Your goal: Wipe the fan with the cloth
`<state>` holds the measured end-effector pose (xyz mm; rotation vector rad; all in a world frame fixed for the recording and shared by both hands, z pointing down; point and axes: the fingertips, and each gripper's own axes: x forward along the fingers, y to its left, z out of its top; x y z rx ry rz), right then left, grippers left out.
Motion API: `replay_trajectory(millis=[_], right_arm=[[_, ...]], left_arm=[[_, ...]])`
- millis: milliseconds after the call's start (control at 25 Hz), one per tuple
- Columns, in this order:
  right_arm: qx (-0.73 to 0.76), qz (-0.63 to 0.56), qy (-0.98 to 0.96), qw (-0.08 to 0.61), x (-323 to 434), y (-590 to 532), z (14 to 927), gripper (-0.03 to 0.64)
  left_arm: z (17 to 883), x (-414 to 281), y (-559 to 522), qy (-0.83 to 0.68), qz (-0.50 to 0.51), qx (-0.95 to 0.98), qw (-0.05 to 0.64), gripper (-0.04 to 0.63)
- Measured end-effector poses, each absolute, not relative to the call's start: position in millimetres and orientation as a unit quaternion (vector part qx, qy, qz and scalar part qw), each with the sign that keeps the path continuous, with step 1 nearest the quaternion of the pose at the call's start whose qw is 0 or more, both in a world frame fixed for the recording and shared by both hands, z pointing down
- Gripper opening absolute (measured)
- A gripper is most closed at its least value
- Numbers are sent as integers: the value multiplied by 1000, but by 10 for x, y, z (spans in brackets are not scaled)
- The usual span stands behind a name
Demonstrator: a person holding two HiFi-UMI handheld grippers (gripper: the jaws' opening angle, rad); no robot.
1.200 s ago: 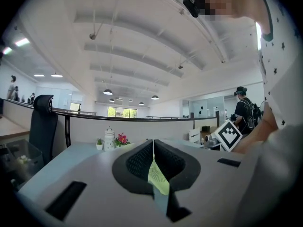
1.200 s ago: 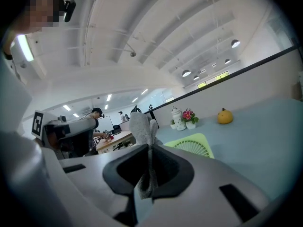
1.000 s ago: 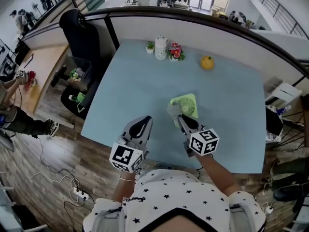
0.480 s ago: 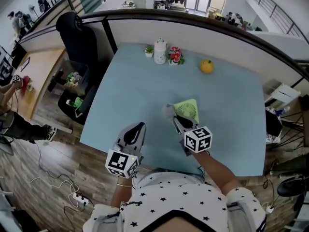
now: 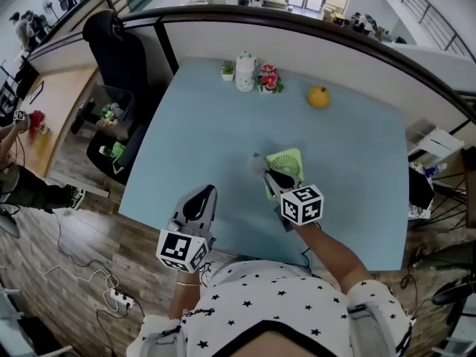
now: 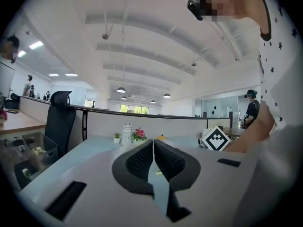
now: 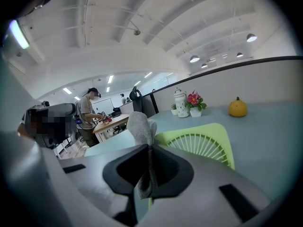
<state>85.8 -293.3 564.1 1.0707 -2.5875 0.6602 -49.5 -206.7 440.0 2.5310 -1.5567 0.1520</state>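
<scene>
A light green square fan [image 5: 288, 162] [image 7: 203, 143] lies flat on the pale blue table [image 5: 208, 132]. My right gripper [image 5: 272, 181] [image 7: 150, 148] sits at the fan's near left edge, shut on a grey cloth [image 7: 140, 126] [image 5: 258, 165] that sticks up past the jaw tips beside the fan. My left gripper [image 5: 199, 199] [image 6: 153, 150] hovers over the table's near edge, left of the fan, with its jaws shut and nothing between them.
At the table's far side stand a white jar [image 5: 245, 73], a small green plant [image 5: 227, 69], a pot of red flowers [image 5: 269, 79] and an orange fruit [image 5: 319, 96]. A black office chair [image 5: 119, 47] stands at the left, with people at desks beyond.
The right gripper has carried the cloth up and left along the fan's left edge. The left gripper has drifted slightly left and toward me.
</scene>
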Motion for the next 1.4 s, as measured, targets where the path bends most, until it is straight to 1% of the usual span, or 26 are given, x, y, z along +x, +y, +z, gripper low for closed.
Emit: replay_trajectory(millis=[160, 360, 880, 1160, 1400], right_arm=[[364, 233, -893, 129, 920, -2964, 5641, 25], [373, 246, -888, 109, 1023, -3045, 5589, 25], [453, 262, -850, 59, 1711, -3367, 5521, 25], [497, 259, -826, 58, 2052, -3423, 5557, 25], [504, 258, -822, 59, 2089, -3417, 5594, 25]], left_arm=[[4418, -446, -2103, -523, 51, 846, 89, 32], [4430, -421, -2185, -523, 53, 846, 88, 32], [4442, -294, -2236, -517, 40, 849, 100, 32], [4367, -236, -2268, -509, 35, 855, 94, 32], [4367, -196, -2237, -505, 40, 857, 93, 32]])
